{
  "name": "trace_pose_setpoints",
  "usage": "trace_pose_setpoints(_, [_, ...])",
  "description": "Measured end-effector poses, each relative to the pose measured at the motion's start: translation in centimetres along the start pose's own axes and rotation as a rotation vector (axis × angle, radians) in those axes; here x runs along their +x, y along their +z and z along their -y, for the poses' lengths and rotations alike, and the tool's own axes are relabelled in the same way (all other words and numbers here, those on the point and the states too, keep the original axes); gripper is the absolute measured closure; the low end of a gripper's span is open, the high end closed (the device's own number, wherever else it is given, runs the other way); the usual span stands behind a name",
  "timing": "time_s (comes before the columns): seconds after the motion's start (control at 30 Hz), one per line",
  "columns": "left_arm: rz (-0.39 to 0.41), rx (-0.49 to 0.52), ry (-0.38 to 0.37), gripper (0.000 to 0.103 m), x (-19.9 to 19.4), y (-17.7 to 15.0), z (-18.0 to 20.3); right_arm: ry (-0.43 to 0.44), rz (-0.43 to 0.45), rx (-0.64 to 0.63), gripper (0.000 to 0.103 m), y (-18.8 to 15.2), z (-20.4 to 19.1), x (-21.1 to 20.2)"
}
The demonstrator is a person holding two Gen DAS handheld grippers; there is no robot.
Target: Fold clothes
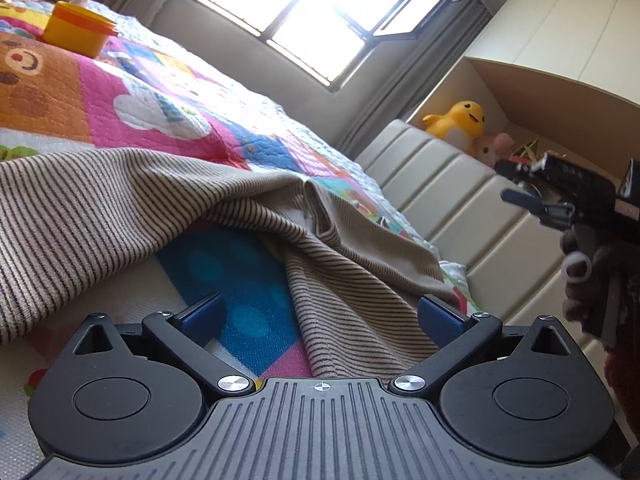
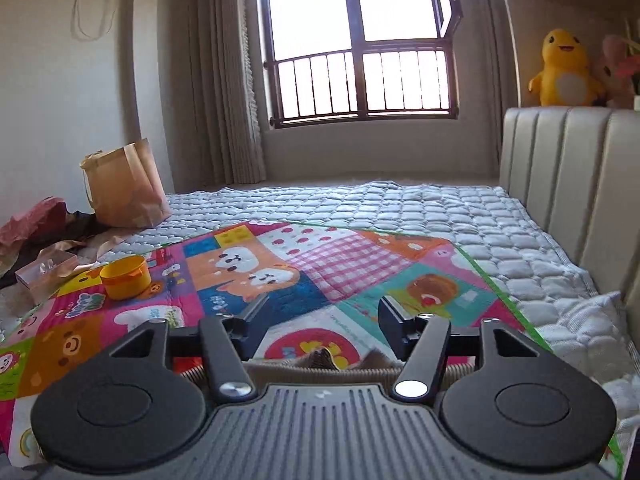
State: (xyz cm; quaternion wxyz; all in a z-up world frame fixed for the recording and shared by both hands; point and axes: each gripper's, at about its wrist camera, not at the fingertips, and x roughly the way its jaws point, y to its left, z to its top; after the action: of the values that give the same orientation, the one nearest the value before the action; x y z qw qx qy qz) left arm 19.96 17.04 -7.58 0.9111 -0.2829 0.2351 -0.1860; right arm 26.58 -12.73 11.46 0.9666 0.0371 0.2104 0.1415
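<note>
Striped beige garment (image 1: 120, 216) on patchwork mat (image 1: 168, 92); print unreadable.

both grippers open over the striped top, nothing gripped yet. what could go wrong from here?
1. The left gripper has its jaws spread across a bunched fold of the beige striped knit garment; closing here could pinch several layers, or the colourful quilted play mat beneath.
2. The right gripper sees only a sliver of garment, so its grasp point is uncertain.
3. The yellow plastic cup stands on the mat; dragging fabric might tip it.
</note>
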Motion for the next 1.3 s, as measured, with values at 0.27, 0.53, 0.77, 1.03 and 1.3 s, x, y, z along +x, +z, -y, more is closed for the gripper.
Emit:
trace_pose_setpoints(0.27, [-0.056,0.095,0.09,0.0,0.1,0.3,1.9,0.126,-0.127,0.227,0.001,-10.8,4.1,-5.2])
trace_pose_setpoints(0.53, [-0.054,0.613,0.323,0.0,-7.1,-0.4,6.2,0.212,-0.179,0.395,0.0,-17.7,3.1,-7.1])
trace_pose_setpoints(0.77, [-0.102,0.896,0.619,0.002,-12.0,-0.1,2.8,0.187,-0.194,0.387,0.0,-19.1,1.9,-6.4])
trace_pose_setpoints(1.03, [-0.212,1.083,0.624,0.022,-7.3,0.5,2.0,0.219,-0.253,0.268,0.0,-19.0,1.4,-6.4])
trace_pose_setpoints(1.3, [-0.285,1.006,0.555,0.092,-4.5,3.4,3.0,0.199,-0.161,0.162,0.0,-20.4,0.2,-7.4])
